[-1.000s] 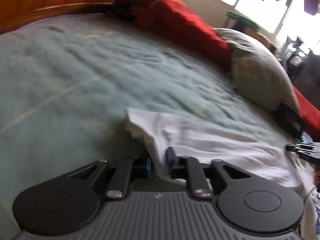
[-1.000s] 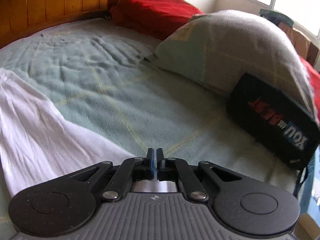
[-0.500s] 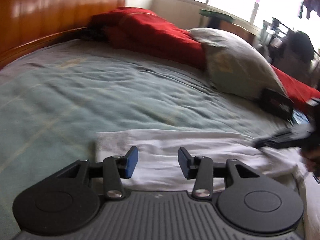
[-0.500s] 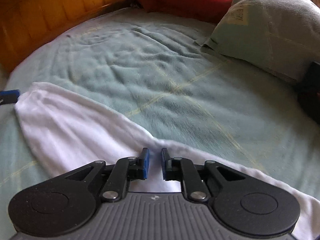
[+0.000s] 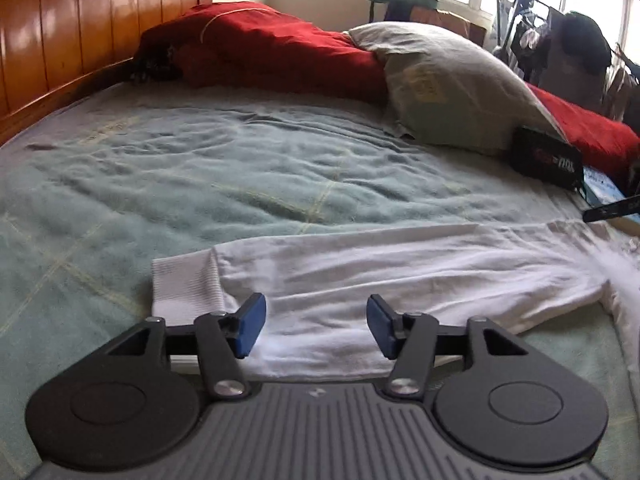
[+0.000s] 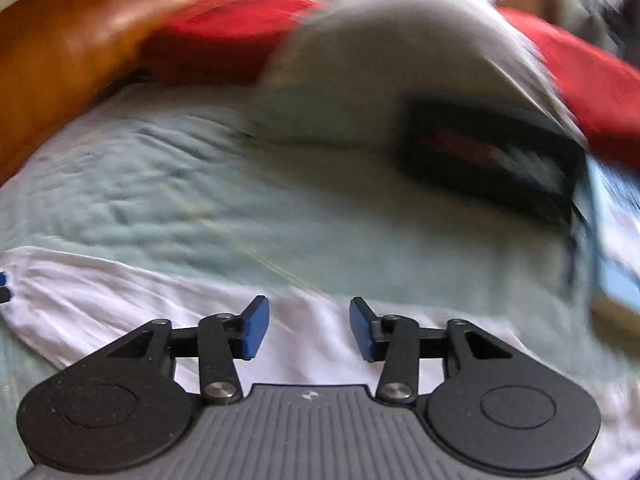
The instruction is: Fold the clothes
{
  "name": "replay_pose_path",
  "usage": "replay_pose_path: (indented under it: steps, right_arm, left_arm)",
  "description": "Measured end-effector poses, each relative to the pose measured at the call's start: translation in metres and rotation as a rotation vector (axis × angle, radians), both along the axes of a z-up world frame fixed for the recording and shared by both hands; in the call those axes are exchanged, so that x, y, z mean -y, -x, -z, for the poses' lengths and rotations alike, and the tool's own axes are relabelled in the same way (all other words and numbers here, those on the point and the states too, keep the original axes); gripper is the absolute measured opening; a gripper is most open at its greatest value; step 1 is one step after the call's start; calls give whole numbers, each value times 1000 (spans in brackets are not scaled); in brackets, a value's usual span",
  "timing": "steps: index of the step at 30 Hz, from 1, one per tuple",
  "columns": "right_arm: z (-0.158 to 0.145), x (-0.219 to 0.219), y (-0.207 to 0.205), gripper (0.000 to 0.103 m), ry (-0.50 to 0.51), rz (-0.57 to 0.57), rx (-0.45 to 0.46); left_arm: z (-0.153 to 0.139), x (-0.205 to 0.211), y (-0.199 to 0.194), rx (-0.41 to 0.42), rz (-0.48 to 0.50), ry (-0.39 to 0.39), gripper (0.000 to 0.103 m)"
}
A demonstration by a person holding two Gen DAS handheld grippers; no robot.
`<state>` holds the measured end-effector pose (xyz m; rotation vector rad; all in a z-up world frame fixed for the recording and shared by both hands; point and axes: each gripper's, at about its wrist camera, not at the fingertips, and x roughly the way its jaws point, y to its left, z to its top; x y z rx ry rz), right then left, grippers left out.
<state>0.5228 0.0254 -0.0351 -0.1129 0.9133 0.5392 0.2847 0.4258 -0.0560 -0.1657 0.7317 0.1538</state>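
White shirt [image 5: 400,276] lies flat along the bed's [image 5: 200,168] near edge, sleeve laid across. Left claw [image 5: 312,328] and right claw [image 6: 306,332] are opening, both empty. Release step; next fold needs fresh grips.

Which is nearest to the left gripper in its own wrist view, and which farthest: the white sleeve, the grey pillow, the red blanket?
From the left gripper:
1. white sleeve, right under the opening fingers.
2. grey pillow, far right.
3. red blanket, at the back, by the headboard.
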Motion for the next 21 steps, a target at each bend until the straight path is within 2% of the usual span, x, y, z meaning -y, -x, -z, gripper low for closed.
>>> replay_pose_path:
  steps: [3,5,6,8,11,15,18,21]
  right_arm:
    - [27,11,-11,52,46,71,-34]
    - [38,7,-17,61,41,84,-2]
    - [39,-1,-20,64,61,86,30]
    - [41,-16,-25,75,101,93,84]
    - [41,-23,-33,80,116,102,113]
    - [14,-6,-23,80,54,105,57]
    - [-14,13,11,84,52,37,38]
    - [-37,32,60,93,72,-27,64]
  left_arm:
    - [12,4,-6,-21,-10,-18,58]
    - [14,6,-6,-17,-9,-34,62]
    - [14,7,-6,-20,-9,-42,62]
    - [14,9,-7,-31,-10,-66,63]
    - [12,12,-9,-49,-14,-99,65]
    - [-3,18,-8,-75,-28,-116,63]
    - [-24,42,-9,-24,50,-98,67]
    - [-36,76,-22,12,138,-81,71]
